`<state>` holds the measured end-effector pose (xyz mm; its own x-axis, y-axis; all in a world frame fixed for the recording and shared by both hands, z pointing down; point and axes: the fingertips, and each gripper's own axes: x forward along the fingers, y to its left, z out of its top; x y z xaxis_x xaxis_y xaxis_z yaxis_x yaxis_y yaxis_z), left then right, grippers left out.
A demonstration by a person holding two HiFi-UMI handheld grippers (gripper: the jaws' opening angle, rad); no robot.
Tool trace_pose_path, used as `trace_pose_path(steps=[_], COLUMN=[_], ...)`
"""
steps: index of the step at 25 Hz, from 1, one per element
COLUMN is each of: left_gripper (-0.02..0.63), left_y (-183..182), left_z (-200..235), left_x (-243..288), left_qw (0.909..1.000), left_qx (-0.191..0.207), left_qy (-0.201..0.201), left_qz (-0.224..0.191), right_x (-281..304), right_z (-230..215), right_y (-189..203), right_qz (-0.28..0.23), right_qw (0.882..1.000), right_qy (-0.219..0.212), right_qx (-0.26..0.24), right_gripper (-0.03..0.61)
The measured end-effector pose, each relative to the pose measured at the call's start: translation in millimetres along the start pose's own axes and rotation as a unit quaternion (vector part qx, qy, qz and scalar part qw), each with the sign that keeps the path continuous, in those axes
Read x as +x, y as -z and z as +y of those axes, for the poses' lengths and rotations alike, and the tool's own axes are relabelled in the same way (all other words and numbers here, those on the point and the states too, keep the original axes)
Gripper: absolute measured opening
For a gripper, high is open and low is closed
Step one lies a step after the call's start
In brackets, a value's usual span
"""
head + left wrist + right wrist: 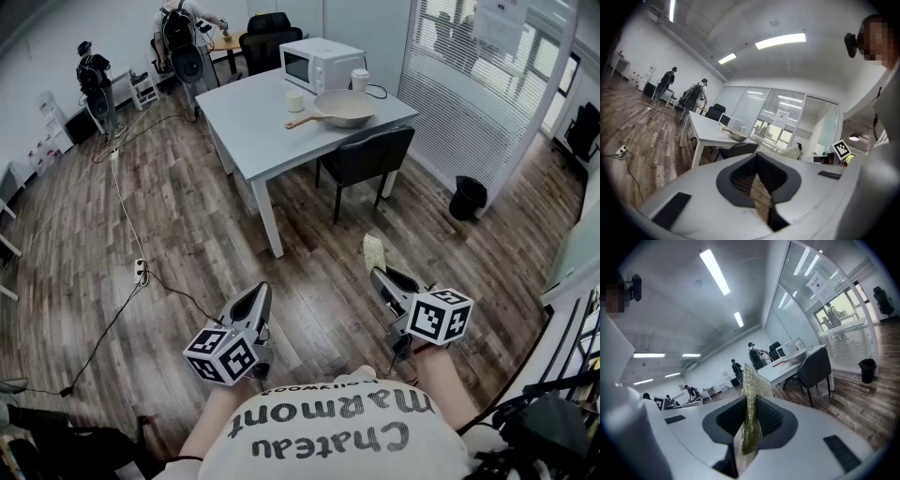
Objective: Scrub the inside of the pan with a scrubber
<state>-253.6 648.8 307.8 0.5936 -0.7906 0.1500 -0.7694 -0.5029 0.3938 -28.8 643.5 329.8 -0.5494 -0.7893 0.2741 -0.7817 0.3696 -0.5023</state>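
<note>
A cream pan (345, 108) with a wooden handle lies on the far grey table (253, 122), well ahead of both grippers. My right gripper (377, 274) is held over the wood floor, shut on a thin yellow-green scrubber (374, 251) that sticks up past its tips. In the right gripper view the scrubber (752, 399) stands upright, pinched between the jaws, with the pan (797, 355) small in the distance. My left gripper (260, 289) is beside it, shut, with nothing between its jaws. The left gripper view also shows the pan (737, 136) far off.
A microwave (321, 64), a cup (360, 80) and a small white pot (295, 101) share the table. A black chair (367, 159) stands at its near side, a bin (467, 197) at right. A cable and power strip (141, 272) lie on the floor at left. Two people (178, 42) stand at the back.
</note>
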Motion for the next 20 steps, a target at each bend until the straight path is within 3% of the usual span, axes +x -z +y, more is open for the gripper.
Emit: trace_pose_path(steps=[11, 20], left_gripper=[0.005, 0.005], left_y=[5.8, -9.4], left_z=[5.0, 35.2], left_x=[25.2, 94.0], left_qw=[0.9997, 0.9996], left_qx=[-0.017, -0.015], left_qy=[0.011, 0.002], left_qz=[0.015, 0.024], right_x=[8.3, 75.8], right_z=[-20.0, -65.6], right_y=[-4.0, -36.1], right_qz=[0.019, 0.027], right_qw=[1.0, 0.999], right_qy=[0.014, -0.004], right_qx=[0.011, 0.032], right_gripper=[0.069, 0.069])
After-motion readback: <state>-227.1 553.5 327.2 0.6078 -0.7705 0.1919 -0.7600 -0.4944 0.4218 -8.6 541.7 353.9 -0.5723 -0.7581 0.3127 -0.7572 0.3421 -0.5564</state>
